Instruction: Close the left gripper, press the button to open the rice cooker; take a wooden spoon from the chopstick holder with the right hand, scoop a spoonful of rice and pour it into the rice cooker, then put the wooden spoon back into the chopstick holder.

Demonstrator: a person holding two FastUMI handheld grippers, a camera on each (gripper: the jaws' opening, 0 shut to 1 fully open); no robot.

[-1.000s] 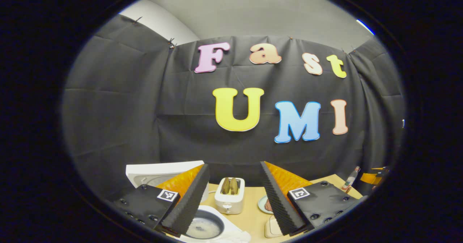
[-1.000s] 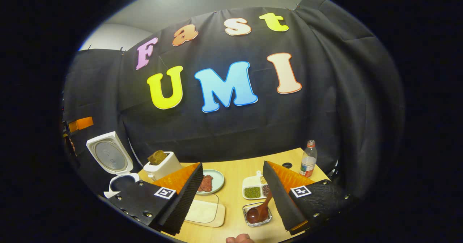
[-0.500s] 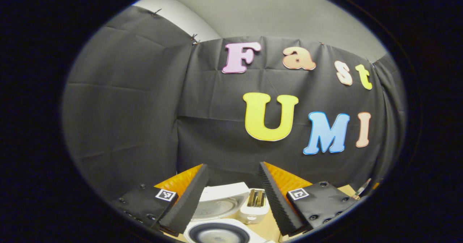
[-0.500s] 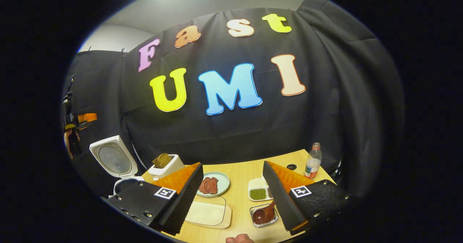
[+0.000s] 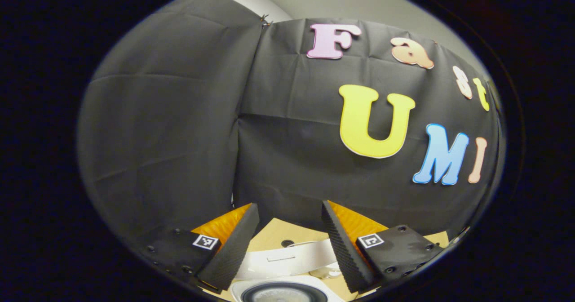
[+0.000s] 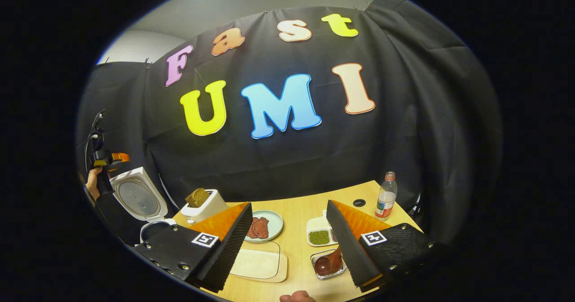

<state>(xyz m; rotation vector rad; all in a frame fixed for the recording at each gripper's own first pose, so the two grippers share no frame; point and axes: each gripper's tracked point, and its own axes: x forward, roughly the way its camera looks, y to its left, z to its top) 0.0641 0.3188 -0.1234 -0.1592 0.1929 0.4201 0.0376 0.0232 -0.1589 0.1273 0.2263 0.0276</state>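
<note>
With fingers spread wide and nothing between them, left gripper held above the open rice cooker, pot mouth showing at the bottom edge and the raised white lid seen just past the fingertips; bare tabletop beyond the lid, black cloth wall behind. Right gripper likewise open and empty, raised above the tabletop. Just by the right finger, a wooden spoon lying bowl-down in a small clear dish; whether finger and handle touch, cannot tell. Next to that, a white divided tray with green grains. Under the left finger, a board with a clear cover; beyond it, a pale plate of red-brown food. Farther left, a toaster with bread, then the cooker with lid upright, and a hand holding the other gripper above it. Bottle at the far right near the tabletop's back edge.
</note>
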